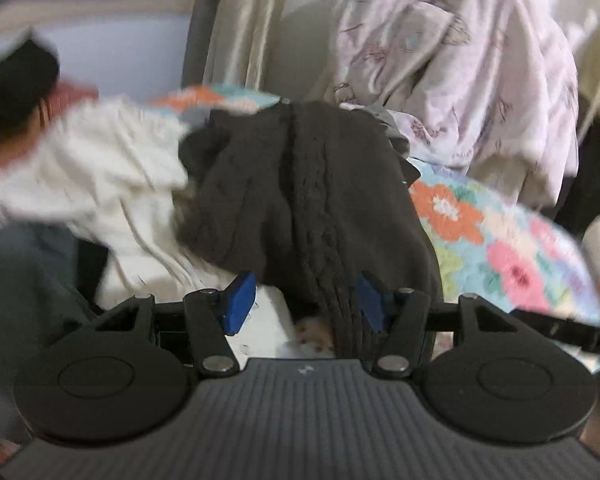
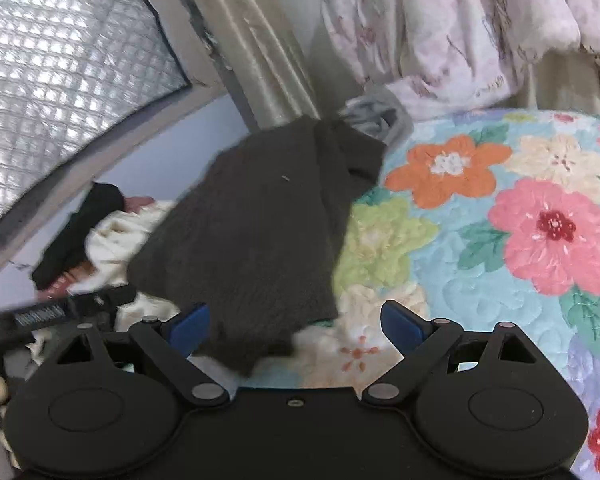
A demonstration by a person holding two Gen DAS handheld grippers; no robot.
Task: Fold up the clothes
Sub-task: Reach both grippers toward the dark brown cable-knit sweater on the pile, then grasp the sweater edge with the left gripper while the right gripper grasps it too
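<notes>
Both grippers straddle the dark sweater's (image 2: pixel 256 216) hem, left gripper (image 1: pixel 306 300) half open, right gripper (image 2: pixel 296 324) wide, neither pinching; bite deep through every layer before lifting off the quilt (image 2: pixel 480 240).

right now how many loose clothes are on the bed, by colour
dark grey-brown knit sweater: 1
cream white garment: 1
black garment: 1
small grey garment: 1
total: 4, all on the floral quilt
</notes>
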